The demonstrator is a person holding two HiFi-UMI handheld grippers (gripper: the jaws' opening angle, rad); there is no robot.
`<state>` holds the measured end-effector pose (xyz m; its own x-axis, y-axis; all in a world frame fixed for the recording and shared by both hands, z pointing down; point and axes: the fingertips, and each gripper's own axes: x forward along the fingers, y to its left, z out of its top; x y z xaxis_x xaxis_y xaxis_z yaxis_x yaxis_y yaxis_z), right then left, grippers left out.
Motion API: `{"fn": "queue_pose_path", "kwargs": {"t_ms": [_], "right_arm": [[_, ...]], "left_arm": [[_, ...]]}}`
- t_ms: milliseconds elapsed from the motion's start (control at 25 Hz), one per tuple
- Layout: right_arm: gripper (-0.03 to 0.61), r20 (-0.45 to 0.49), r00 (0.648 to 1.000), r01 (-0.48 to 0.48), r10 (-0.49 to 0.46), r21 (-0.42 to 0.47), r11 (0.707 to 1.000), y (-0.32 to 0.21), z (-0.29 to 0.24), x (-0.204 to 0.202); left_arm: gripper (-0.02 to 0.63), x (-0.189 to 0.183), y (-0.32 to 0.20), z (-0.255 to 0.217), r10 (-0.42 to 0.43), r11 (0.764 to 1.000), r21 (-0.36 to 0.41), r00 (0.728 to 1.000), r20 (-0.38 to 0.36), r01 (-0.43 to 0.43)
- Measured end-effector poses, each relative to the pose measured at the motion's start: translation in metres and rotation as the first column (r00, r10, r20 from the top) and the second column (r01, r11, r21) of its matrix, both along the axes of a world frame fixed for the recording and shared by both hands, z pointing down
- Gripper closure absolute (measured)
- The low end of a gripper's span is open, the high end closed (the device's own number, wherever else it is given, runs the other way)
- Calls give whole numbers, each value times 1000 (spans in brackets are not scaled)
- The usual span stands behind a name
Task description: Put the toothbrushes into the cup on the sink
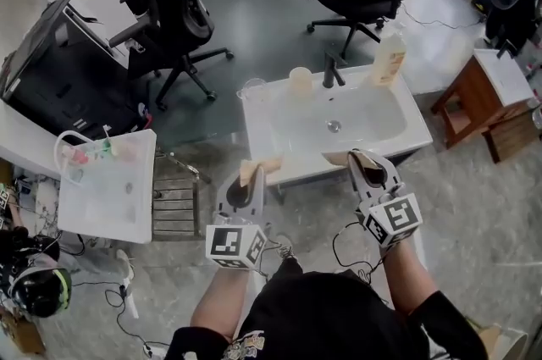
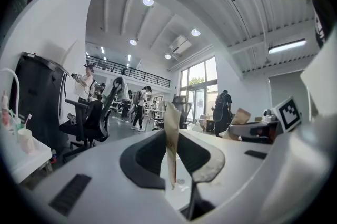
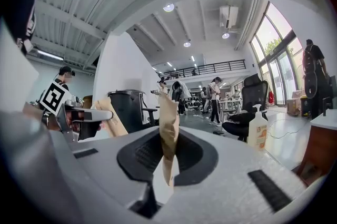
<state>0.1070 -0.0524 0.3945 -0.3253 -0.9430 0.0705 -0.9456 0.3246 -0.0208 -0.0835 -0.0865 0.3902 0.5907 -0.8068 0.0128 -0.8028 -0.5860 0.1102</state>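
The left gripper pinched a tan packet in near-closed jaws, the right gripper likewise a second tan packet, the sink at twelve o'clock.

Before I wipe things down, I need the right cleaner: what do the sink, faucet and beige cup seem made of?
The sink: glossy white, smooth sheen, ceramic or moulded resin. The faucet: dark, matte, likely coated metal. The beige cup: pale, slightly see-through, probably plastic, though too small to be sure.
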Motion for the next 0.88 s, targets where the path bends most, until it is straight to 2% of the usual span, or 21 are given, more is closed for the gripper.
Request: {"fn": "queue_pose_path", "kwargs": {"t_ms": [280, 520, 880], "right_arm": [[540, -22, 1000, -3, 3, 2, 1000, -42, -3, -51], [540, -58, 998, -9, 9, 4, 1000, -75, -3, -74], [539, -72, 997, -4, 5, 15, 1000, -109, -6, -61]], "left_arm": [[555, -47, -41, 2, 18, 1000, 7, 1000, -4, -18], [555, -75, -73, 2, 16, 1000, 17, 999, -28, -15], [555, -57, -96, 10, 33, 999, 3, 999, -34, -33]]}}
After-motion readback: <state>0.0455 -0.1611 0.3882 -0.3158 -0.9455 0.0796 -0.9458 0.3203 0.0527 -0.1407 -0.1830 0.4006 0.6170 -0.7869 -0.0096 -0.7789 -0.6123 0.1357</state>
